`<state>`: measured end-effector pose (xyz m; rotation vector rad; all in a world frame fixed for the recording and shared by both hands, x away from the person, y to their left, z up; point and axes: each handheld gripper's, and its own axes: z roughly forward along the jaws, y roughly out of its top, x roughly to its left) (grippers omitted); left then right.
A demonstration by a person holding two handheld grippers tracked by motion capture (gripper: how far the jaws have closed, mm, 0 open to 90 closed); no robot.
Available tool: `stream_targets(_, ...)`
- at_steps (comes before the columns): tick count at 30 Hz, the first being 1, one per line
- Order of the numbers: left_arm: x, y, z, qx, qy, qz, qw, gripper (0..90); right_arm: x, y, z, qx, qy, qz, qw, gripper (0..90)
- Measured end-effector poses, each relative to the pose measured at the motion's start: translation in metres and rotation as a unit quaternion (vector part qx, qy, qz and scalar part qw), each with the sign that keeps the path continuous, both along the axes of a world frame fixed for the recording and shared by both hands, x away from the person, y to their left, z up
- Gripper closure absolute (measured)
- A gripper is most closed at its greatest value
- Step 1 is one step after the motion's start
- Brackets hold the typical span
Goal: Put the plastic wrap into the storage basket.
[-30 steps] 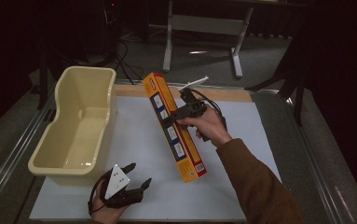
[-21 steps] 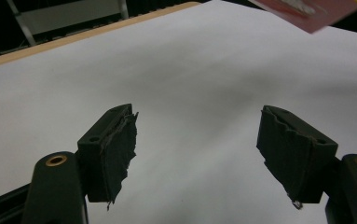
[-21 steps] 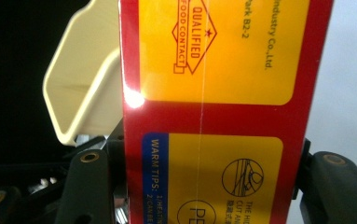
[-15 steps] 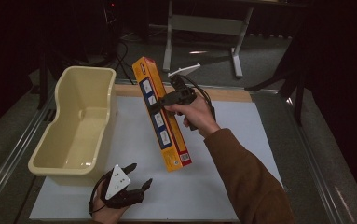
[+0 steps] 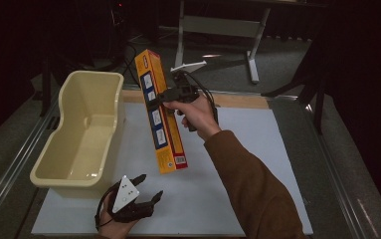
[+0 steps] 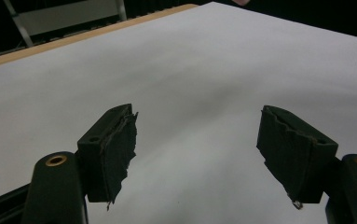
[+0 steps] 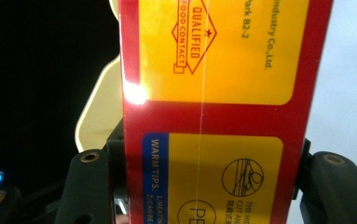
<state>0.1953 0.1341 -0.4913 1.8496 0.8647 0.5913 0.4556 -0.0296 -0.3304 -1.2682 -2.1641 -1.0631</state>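
In the high view the right gripper (image 5: 159, 99) is holding a long yellow-and-red cardboard box (image 5: 160, 119) in the air, tilted, above the white worktop (image 5: 257, 164) just beside the cream plastic tub (image 5: 81, 144). The right gripper view is showing what that view is not: the box's printed label (image 7: 213, 93) close up, clamped between both fingers. The left gripper (image 5: 145, 201) is resting low, probably on the worktop, its fingers (image 6: 115, 149) spread wide over bare white surface.
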Motion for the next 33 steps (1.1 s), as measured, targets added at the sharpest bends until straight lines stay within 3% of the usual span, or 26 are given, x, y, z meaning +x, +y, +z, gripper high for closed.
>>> stream_targets(12, -0.001, 0.000, -0.001, -0.008, 0.001, -0.002, 1.0000, 27.5, 0.002, 0.033, 0.007, 0.024, 0.007, -0.019, 0.9995, 41.0)
stream_targets(16, -0.002, -0.004, -0.001, 0.004, -0.003, -0.009, 0.9999, 27.4, 0.004, 0.041, 0.005, 0.050, 0.028, -0.032, 0.9978, 40.9)
stream_targets(24, -0.003, -0.004, 0.000, 0.000, -0.005, -0.007, 1.0000, 27.1, 0.006, 0.054, -0.003, 0.082, 0.068, -0.047, 0.9932, 40.9)
stream_targets(33, -0.003, -0.003, 0.000, 0.000, -0.005, -0.007, 1.0000, 27.1, -0.001, 0.076, 0.000, 0.090, 0.062, -0.062, 0.9921, 40.9)
